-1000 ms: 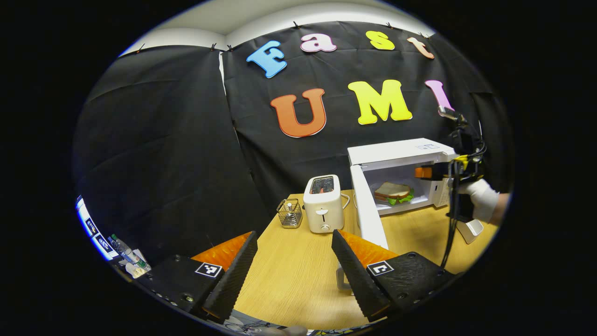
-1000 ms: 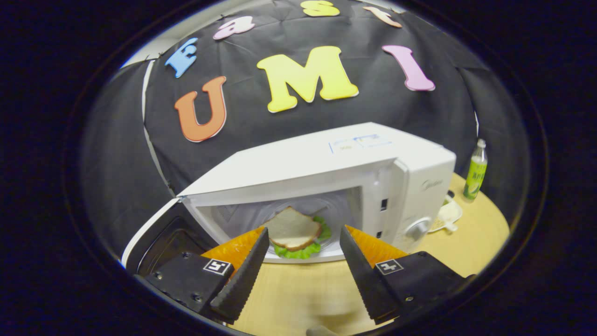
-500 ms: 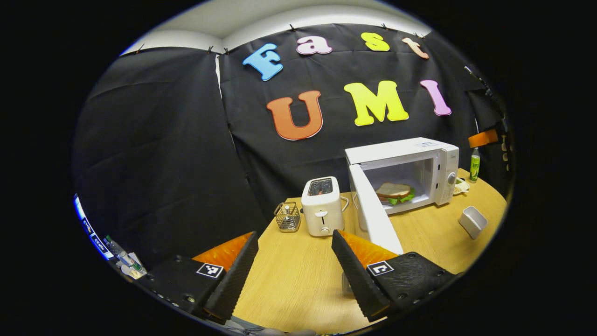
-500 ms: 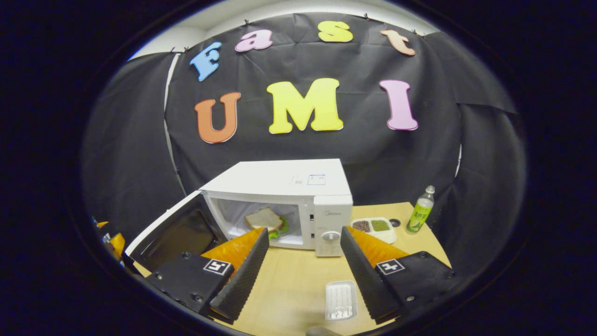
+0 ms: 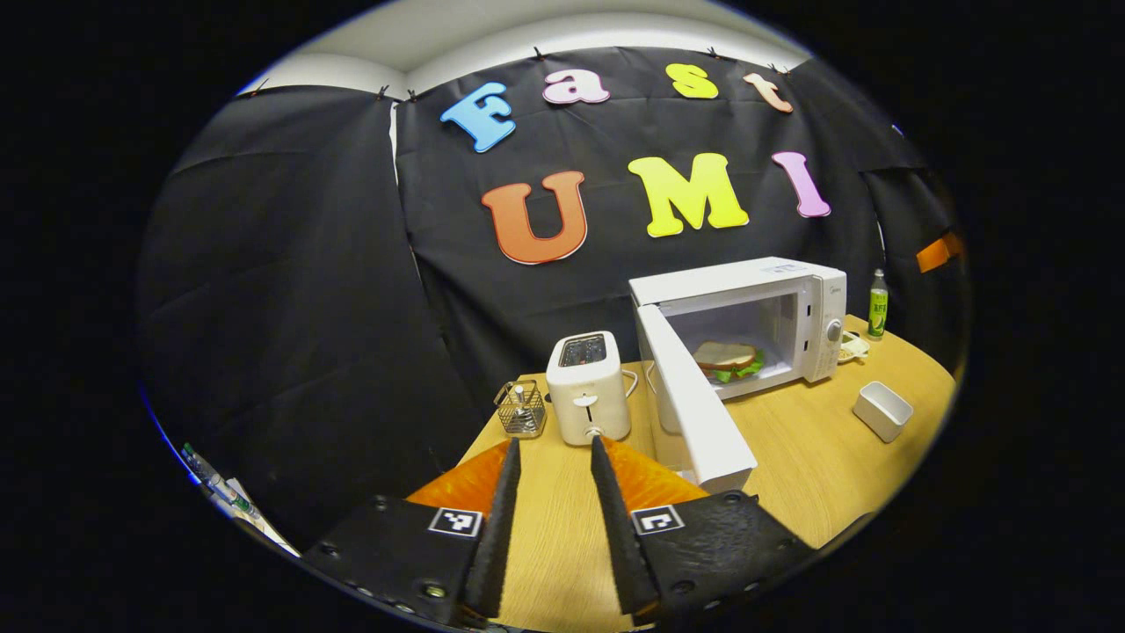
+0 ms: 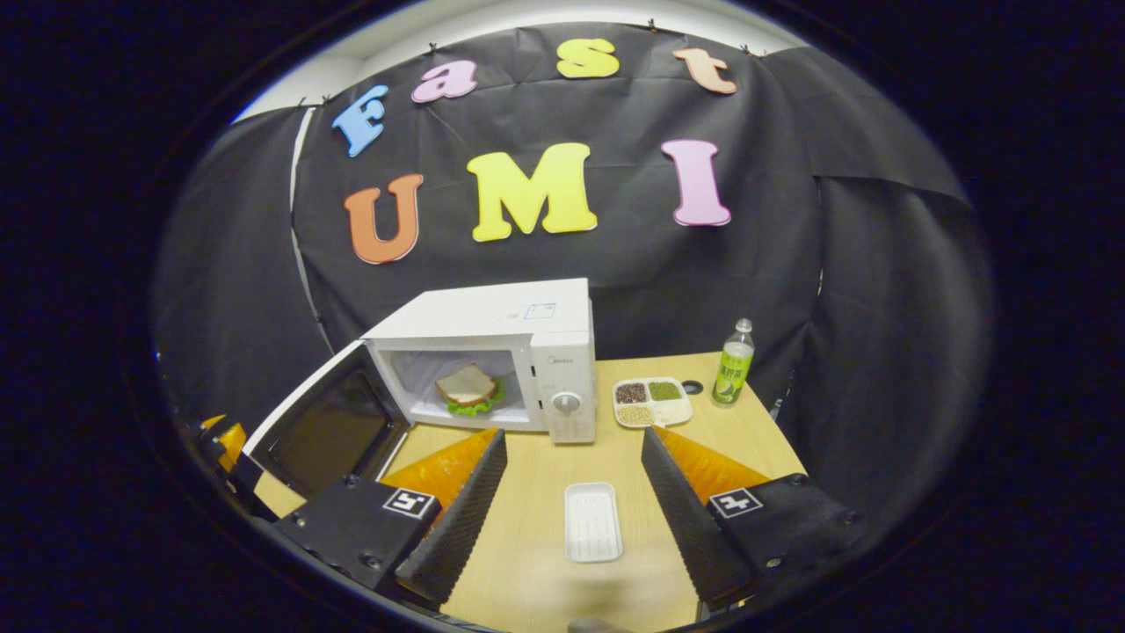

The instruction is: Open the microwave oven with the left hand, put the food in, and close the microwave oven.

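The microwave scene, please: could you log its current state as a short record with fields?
microwave: door swung wide open
sandwich: inside the cavity
left gripper: fingers narrowly apart, empty, near the door's edge
right gripper: open, empty, back from the oven
white tray: empty, on the table
remaining step: close the door

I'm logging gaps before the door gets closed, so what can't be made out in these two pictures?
- Microwave handle side of the open door: left gripper view shows the door nearly edge-on.
- Contents of the wire basket: too small, left gripper view.
- Sandwich underside and what it rests on: too small, right gripper view.
- Divided tray fillings: too small to identify.
- Bottle label: too small.
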`<state>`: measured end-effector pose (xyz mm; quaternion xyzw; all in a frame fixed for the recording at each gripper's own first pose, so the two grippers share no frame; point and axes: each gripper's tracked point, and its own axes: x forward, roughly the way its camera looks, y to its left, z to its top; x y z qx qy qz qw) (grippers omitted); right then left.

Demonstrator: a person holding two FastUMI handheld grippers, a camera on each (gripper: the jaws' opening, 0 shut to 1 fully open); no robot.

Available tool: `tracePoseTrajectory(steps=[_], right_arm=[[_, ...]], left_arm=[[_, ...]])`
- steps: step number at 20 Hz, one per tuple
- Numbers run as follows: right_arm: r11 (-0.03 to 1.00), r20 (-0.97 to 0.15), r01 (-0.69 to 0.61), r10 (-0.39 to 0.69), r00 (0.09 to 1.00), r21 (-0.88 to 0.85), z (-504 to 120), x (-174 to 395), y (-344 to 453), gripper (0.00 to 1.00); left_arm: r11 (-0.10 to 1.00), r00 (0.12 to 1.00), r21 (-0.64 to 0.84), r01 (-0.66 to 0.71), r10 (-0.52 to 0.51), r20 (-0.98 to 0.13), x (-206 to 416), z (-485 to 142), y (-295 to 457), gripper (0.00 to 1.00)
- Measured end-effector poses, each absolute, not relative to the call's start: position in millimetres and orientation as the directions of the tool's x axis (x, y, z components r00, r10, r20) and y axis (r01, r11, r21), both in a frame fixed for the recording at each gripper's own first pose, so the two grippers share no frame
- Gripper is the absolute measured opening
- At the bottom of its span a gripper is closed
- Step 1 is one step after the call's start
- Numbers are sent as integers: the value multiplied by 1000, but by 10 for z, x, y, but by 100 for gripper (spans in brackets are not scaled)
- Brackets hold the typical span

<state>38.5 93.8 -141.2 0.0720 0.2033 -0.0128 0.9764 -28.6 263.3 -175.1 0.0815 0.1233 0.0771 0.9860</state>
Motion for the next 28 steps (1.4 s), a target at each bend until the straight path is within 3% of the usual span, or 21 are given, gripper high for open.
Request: tracePoseTrajectory(steps=[1,2,3,4,5,21,22,23,28], right_arm=[[989,-402,59,1,916,137,-1417,362,924,98],[989,-406,68,-8,914,134,-1430,331,904,98],[989,-411,80,-21,911,128,-1441,301,869,98],[988,-413,89,-28,910,130,-1449,271,855,98],[987,-418,93,-29,908,134,-1456,240,851,99],[977,-420,157,-84,904,142,-1455,160,388,98],[977,-427,156,-81,901,143,-1472,159,355,91],[978,-432,157,-84,898,136,-1486,155,300,99],[982,-439,163,-103,892,100,-1508,192,20,99]], left_arm=[[975,958,180,-133,173,-230,-285,-1772,2644,39],[974,957,181,-137,177,-230,-264,-1785,2662,16],[972,953,183,-149,190,-235,-254,-1826,2707,15],[975,951,169,-146,185,-247,-235,-1888,2699,2],[979,951,148,-138,173,-256,-222,-1934,2678,0],[997,956,77,-2,25,-291,-51,-2114,1770,0],[998,956,65,3,17,-294,-39,-2120,1670,0],[999,954,50,14,2,-299,-20,-2137,1566,0],[996,949,49,79,-60,-310,118,-2163,1058,0]])
